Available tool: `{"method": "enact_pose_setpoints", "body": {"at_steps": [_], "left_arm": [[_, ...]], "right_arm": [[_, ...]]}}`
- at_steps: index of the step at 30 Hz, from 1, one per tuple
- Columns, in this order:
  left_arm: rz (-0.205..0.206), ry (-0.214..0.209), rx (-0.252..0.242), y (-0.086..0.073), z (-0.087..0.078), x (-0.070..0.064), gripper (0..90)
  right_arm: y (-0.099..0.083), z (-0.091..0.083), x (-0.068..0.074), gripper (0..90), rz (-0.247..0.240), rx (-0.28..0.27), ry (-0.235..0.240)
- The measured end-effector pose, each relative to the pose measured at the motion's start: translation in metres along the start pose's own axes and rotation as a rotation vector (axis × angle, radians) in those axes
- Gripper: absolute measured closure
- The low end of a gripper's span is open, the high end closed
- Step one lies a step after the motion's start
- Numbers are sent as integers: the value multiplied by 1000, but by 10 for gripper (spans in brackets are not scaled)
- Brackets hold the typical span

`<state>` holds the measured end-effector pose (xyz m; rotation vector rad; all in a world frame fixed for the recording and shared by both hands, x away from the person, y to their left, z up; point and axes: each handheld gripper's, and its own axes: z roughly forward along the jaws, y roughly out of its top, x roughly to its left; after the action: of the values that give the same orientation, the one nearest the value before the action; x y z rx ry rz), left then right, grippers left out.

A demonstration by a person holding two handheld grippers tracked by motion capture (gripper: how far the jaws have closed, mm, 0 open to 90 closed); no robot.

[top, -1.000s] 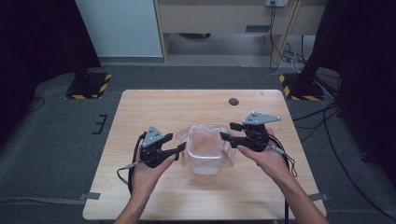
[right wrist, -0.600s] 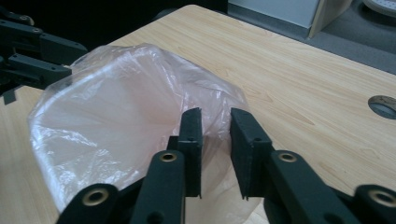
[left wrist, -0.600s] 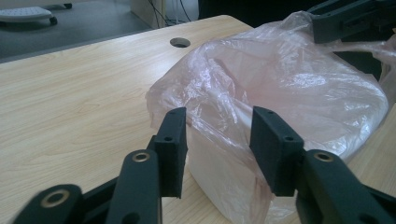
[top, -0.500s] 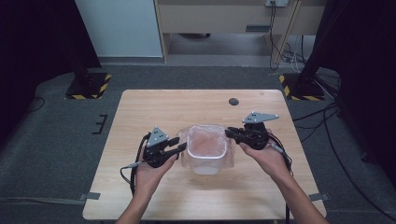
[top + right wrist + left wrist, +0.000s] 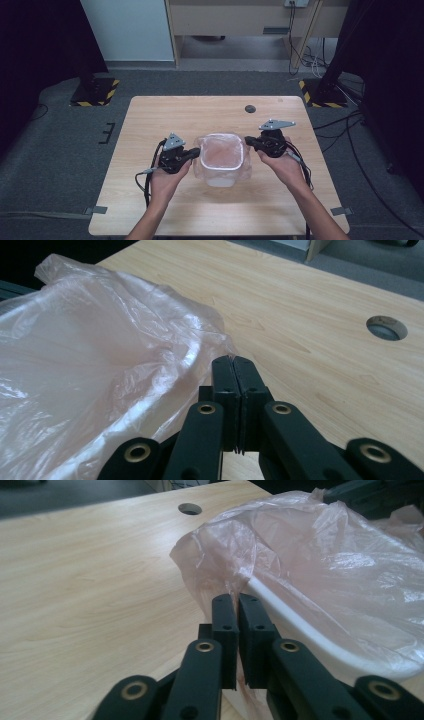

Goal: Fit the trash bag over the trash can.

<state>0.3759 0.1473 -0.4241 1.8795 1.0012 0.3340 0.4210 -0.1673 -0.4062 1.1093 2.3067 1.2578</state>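
Pink plastic bag [image 5: 222, 152] lines a white bin [image 5: 220, 177] standing near mid-bench, its film draped over the rim. Left gripper [image 5: 237, 600] clenched on the bag's edge at the bin's left side, film pinched between the jaws. Right gripper [image 5: 233, 361] clenched on the bag's edge at the right side. Wooden bench [image 5: 165, 115] carries the bin; a round cable hole [image 5: 250, 108] sits toward the far edge.

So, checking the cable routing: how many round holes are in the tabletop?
1: a round cable hole near the table's far edge, beyond the right gripper. The bag-lined bin could hide others.
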Motion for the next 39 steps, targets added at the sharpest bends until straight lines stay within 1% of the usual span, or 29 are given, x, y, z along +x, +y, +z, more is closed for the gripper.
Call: {"method": "enact_pose_setpoints", "body": {"at_steps": [2, 5, 7, 8, 9, 11, 13, 16, 18, 20, 22, 23, 24, 27, 31, 33, 34, 36, 39], "left_arm": [[-8, 2, 3, -1, 2, 3, 887], [-30, 4, 8, -1, 7, 8, 894], [-60, -4, 2, -1, 10, 10, 896], [-64, -6, 3, 0, 11, 11, 896], [-64, 1, 3, 0, 13, 12, 897], [-79, -8, 4, 1, 15, 14, 896], [-83, -1, -5, 2, 16, 14, 895], [-80, 9, -33, 3, 16, 14, 891], [-88, 13, -45, 3, 17, 15, 887], [-94, 14, -41, 3, 20, 16, 886], [-114, 8, -36, 3, 25, 19, 887], [-122, 5, -32, 3, 26, 20, 888], [-143, -6, -28, 3, 30, 21, 888], [-144, -7, -3, 1, 34, 22, 891], [-131, -9, 51, -3, 40, 20, 892], [-116, -4, 73, -6, 41, 18, 892], [-109, -6, 86, -7, 41, 18, 892], [-112, -11, 98, -9, 41, 18, 892], [-121, -24, 110, -12, 41, 19, 891]], "right_arm": [[-1, 3, 0, 895, -1, 9, -1], [-1, 9, 0, 895, 1, 18, 6], [-2, 12, 0, 898, 3, 25, 11], [-2, 14, 0, 899, 2, 25, 10], [-2, 15, 0, 900, 3, 28, 15], [-2, 18, -2, 900, 8, 32, 18], [-3, 20, -3, 900, 12, 34, 29], [-5, 25, -3, 900, 9, 48, 29], [-6, 27, -3, 900, 12, 54, 32], [-7, 27, -5, 900, 18, 50, 33], [-8, 28, -5, 900, 23, 47, 35], [-8, 28, -5, 900, 26, 45, 36], [-8, 28, -5, 899, 24, 40, 38], [-8, 27, -5, 889, 24, 23, 37], [-7, 26, -6, 804, 30, -9, 25], [-6, 27, -6, 817, 39, -16, 24], [-6, 27, -7, 837, 35, -17, 24], [-6, 31, -8, 875, 39, -7, 29], [-7, 36, -10, 900, 51, 1, 45]]}}
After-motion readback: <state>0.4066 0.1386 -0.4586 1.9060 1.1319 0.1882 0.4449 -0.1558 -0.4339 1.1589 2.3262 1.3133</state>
